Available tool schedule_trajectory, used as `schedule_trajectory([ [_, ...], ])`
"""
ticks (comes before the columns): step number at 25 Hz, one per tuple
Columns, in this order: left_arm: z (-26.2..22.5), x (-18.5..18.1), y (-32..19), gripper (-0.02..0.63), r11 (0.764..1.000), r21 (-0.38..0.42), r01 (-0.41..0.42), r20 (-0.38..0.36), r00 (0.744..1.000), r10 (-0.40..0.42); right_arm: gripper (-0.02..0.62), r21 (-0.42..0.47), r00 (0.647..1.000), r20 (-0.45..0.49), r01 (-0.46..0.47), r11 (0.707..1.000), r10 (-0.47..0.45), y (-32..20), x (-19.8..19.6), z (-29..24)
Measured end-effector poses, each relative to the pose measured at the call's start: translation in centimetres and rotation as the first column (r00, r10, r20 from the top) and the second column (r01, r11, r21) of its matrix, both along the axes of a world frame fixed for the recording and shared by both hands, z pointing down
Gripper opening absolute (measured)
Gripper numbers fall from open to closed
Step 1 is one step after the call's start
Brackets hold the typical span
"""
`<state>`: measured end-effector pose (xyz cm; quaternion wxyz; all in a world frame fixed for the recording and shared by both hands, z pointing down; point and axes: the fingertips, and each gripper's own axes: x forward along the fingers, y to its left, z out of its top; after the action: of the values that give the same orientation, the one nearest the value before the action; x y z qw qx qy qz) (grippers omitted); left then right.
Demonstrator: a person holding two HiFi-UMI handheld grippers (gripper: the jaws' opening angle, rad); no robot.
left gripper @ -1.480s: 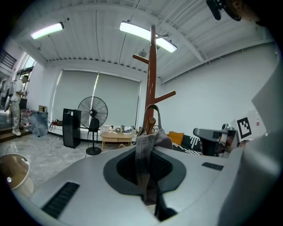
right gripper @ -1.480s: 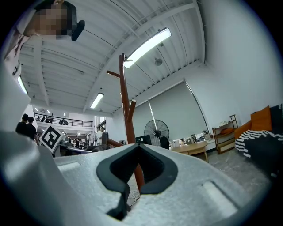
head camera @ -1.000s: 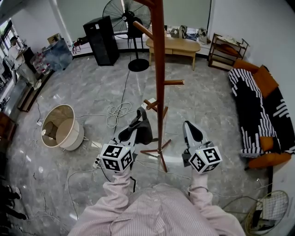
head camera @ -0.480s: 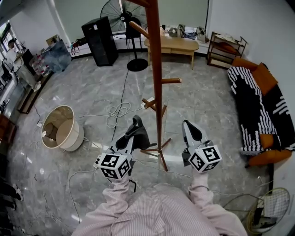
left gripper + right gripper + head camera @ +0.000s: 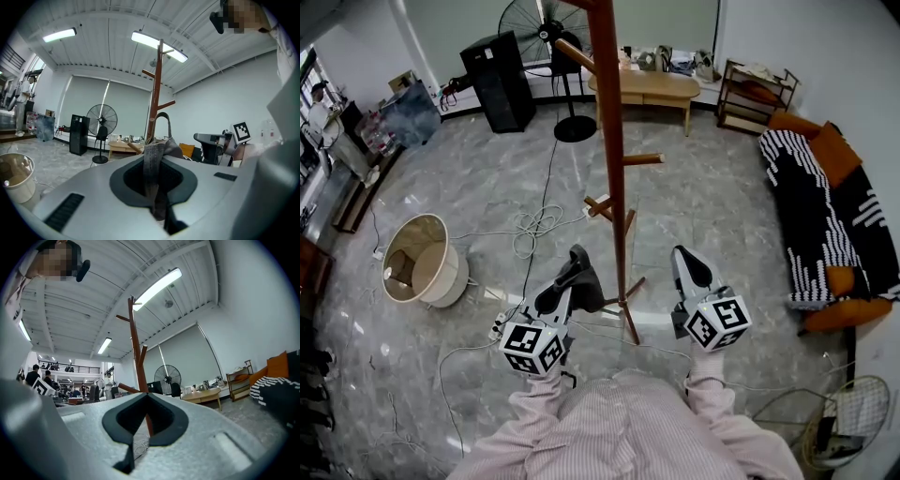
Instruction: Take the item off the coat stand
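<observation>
The wooden coat stand [image 5: 612,169] rises from the marble floor just ahead of me, its pegs bare in the head view. My left gripper [image 5: 577,257] is shut on a dark grey item with a strap [image 5: 589,289], which hangs off its jaws just left of the pole. In the left gripper view the grey strap [image 5: 152,164] runs between the jaws of the left gripper [image 5: 154,187], with the coat stand [image 5: 157,79] behind. My right gripper [image 5: 687,262] is to the right of the pole, shut and holding nothing. The right gripper view has the coat stand [image 5: 137,348] beyond the shut right gripper [image 5: 144,397].
A round pale bin [image 5: 417,258] stands at the left, and cables [image 5: 534,225] lie loose on the floor. A fan [image 5: 539,28], a black cabinet [image 5: 497,80] and a wooden table [image 5: 647,89] line the back. A sofa with a striped blanket [image 5: 825,216] fills the right side.
My left gripper has drawn back from the stand toward my body, bringing the grey item with it. The right gripper has stayed where it was.
</observation>
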<state>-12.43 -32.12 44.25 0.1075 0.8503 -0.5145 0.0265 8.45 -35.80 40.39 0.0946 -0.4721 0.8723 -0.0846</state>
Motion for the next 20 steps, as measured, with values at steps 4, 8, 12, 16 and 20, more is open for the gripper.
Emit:
schedule_trajectory([
  [4, 0.17, 0.07, 0.34, 0.014, 1.0, 0.001, 0.003, 0.002, 1.0, -0.003, 0.005, -0.011, 1.0, -0.005, -0.002, 1.0, 0.001, 0.21, 0.18, 0.41],
  [8, -0.2, 0.02, 0.12, 0.014, 1.0, 0.01, 0.008, 0.005, 1.0, -0.008, 0.005, -0.016, 1.0, -0.01, 0.001, 1.0, -0.001, 0.08, 0.19, 0.53],
  [12, -0.35, 0.03, -0.08, 0.014, 1.0, 0.018, 0.006, 0.011, 1.0, -0.006, 0.005, -0.016, 1.0, -0.01, 0.006, 1.0, -0.006, -0.08, 0.13, 0.63],
  [16, -0.5, -0.05, -0.31, 0.014, 1.0, 0.02, 0.004, 0.01, 1.0, -0.004, 0.005, -0.017, 1.0, -0.011, 0.01, 1.0, -0.01, -0.31, -0.08, 0.63],
  [20, -0.6, -0.02, -0.58, 0.014, 1.0, 0.021, 0.002, 0.012, 1.0, -0.003, 0.005, -0.021, 1.0, -0.01, 0.009, 1.0, -0.01, -0.58, -0.08, 0.72],
])
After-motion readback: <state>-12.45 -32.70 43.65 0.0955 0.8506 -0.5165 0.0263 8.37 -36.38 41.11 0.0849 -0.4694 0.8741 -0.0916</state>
